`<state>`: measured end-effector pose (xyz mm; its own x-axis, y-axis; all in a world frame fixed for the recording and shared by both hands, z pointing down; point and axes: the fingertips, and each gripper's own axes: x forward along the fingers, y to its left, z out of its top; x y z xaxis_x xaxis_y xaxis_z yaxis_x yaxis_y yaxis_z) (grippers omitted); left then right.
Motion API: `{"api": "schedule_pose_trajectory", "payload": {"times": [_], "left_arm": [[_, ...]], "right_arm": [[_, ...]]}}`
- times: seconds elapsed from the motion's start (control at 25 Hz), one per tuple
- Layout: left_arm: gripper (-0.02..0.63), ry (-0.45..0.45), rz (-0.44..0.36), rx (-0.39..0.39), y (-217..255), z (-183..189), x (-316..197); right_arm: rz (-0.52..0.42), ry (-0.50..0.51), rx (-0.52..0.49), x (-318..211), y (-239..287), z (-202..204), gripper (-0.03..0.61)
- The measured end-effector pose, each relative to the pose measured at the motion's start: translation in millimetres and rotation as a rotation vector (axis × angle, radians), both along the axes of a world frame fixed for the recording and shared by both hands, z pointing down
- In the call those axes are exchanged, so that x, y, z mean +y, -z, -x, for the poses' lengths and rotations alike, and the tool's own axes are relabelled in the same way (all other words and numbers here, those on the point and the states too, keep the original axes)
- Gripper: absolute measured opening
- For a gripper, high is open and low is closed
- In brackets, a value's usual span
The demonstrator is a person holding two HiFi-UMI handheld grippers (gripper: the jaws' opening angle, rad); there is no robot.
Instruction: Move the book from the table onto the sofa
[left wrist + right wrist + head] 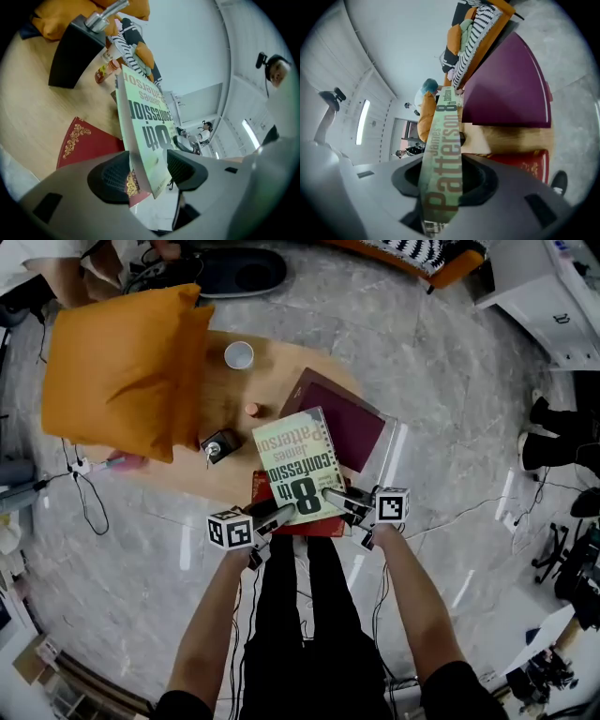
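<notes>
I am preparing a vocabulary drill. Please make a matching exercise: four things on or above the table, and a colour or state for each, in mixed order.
1 green book
2 red book
3 cup
4 cushion

A white
B orange
C flat on the table
D held by the left tongs and right tongs

Pairs: 1-D, 2-C, 3-A, 4-B

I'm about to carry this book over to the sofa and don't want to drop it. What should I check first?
1. Left gripper shut on the green book: ok.
2. Right gripper shut on its spine: ok.
3. Book clear of the red book underneath: cannot tell.
4. Sofa in sight, beyond the table: ok.
5. White cup apart from the book: ok.
</notes>
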<state>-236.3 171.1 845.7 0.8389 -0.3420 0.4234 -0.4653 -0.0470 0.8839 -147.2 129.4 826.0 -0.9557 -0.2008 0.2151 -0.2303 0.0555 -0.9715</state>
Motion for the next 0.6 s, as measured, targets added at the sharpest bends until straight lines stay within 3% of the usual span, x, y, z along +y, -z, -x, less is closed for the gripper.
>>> {"api": "schedule_pose_trajectory", "payload": {"times": [0.16,0.28,0.48,0.6], "left_arm": [[0.25,0.105,-0.02,0.11,30.3,7.9,-2.1],[0.25,0.127,-0.017,0.14,55.3,9.5,2.3],[0.252,0.045,-0.009,0.319,127.1,-6.4,14.1],[0.223,-0.027,-0.041,0.375,171.1,-12.4,23.3]], "right_arm": [[0.035,-0.138,-0.085,9.6,25.6,-9.9,0.16],[0.031,-0.213,-0.145,19.2,59.4,-18.5,0.16],[0.008,-0.222,-0.237,35.3,124.2,-17.1,0.16],[-0.031,-0.211,-0.274,42.3,160.6,-13.4,0.161]]}}
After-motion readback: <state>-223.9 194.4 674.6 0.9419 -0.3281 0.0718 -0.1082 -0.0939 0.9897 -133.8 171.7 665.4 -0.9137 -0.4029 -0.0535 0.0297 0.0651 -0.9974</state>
